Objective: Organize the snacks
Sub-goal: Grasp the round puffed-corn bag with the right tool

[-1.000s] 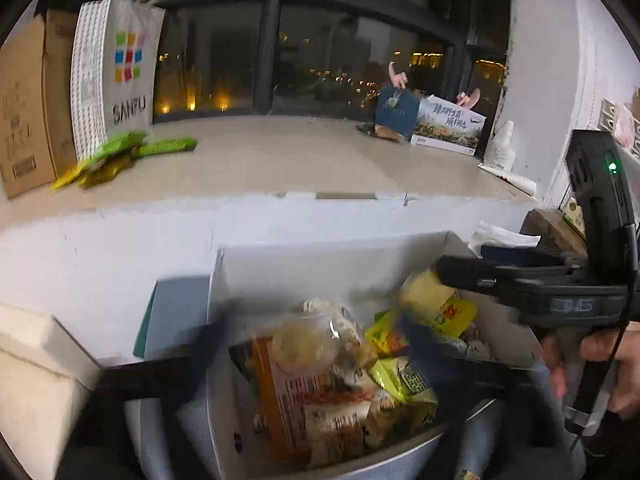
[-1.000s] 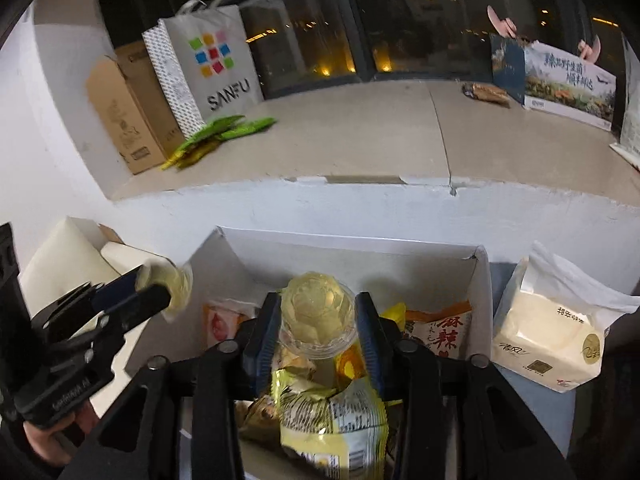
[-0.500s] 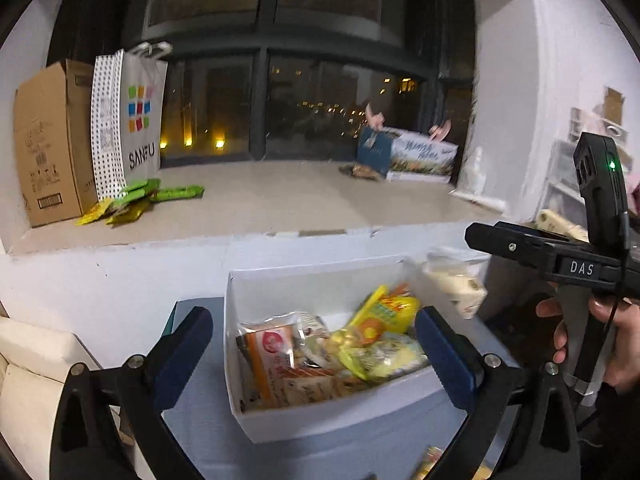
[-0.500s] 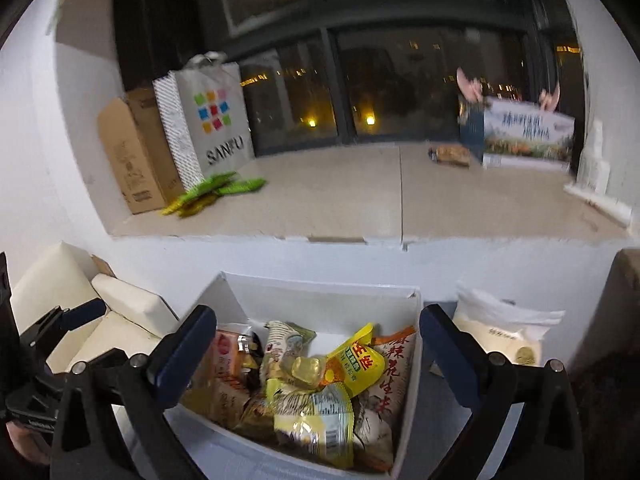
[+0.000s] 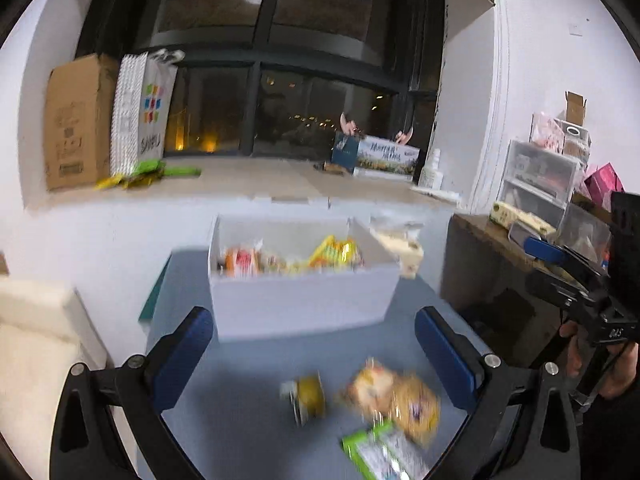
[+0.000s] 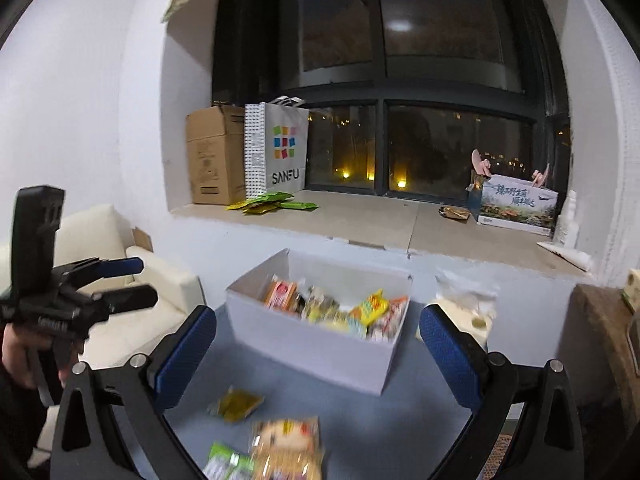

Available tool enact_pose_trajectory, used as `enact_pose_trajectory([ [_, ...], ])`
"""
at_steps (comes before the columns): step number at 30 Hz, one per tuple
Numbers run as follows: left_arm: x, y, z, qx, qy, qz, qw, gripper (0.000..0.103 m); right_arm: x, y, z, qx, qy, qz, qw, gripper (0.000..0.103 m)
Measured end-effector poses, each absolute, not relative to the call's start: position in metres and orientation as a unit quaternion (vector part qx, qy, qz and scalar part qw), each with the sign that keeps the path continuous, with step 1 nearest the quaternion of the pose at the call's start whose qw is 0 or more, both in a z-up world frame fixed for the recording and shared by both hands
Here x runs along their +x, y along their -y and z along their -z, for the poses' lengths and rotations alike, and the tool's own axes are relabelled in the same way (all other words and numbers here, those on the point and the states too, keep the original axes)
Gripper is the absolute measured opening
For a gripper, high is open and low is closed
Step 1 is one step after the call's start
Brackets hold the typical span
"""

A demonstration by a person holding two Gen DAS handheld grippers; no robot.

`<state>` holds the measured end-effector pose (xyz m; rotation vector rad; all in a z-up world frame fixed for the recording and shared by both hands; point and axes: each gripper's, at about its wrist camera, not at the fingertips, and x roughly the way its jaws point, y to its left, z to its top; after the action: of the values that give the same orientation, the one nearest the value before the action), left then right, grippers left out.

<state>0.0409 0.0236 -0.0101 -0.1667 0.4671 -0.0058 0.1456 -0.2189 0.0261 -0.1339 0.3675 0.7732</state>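
Both grippers now stand well back from the white box (image 5: 304, 300), which a second ago filled the lower half of each view; the round clear cup that sat between the right jaws is no longer there, and these jaws have just been opening, with nothing between them now.

On the left side, the left gripper (image 5: 314, 356) holds its blue pads wide apart and carries nothing. Under it, on the grey table (image 5: 240, 420), lie loose snacks: a small yellow packet (image 5: 308, 396), an orange-yellow bag (image 5: 394, 398) and a green-white packet (image 5: 380, 452), all blurred. In the middle stands the white box, already holding many snack packets (image 6: 336, 308), with its near wall between them and the loose ones. A pale soft pack (image 6: 464, 304) rests just beside the box on its right. On the right side, the right gripper (image 6: 318, 354) is also spread to its widest and empty, and a hand (image 5: 612, 368) grips its handle.

The step in hand seems to be the return after a drop, so the next snack must be chosen. The next move probably calls for lowering one gripper to a loose packet on the table, closing on its edge without crushing, and carrying it over the box wall. The flat packets lie low, so the pads must come almost to the table surface.
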Motion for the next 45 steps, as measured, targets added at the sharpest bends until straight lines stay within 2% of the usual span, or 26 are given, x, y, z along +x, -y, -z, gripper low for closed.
enact_pose_trajectory([
  [5,0.006,-0.022,0.059,-0.124,-0.261,0.014,0.957,0.103,0.101,0.246,0.026,-0.075,-0.223,-0.357,0.904,0.103],
  [11,0.011,-0.033,0.056,-0.154,-0.26,-0.006,0.953,0.103,0.091,0.252,0.075,-0.123,-0.286,-0.345,0.885,0.103],
  [25,0.008,-0.035,0.058,-0.15,-0.263,-0.023,0.953,0.103,0.124,0.194,0.126,-0.18,-0.363,-0.361,0.84,0.103],
  [44,0.012,-0.035,0.071,-0.147,-0.281,-0.027,0.948,0.103,0.169,0.157,0.175,-0.16,-0.451,-0.361,0.801,0.103],
  [45,0.013,-0.035,0.072,-0.146,-0.283,-0.027,0.948,0.103,0.168,0.158,0.175,-0.156,-0.452,-0.365,0.799,0.096],
])
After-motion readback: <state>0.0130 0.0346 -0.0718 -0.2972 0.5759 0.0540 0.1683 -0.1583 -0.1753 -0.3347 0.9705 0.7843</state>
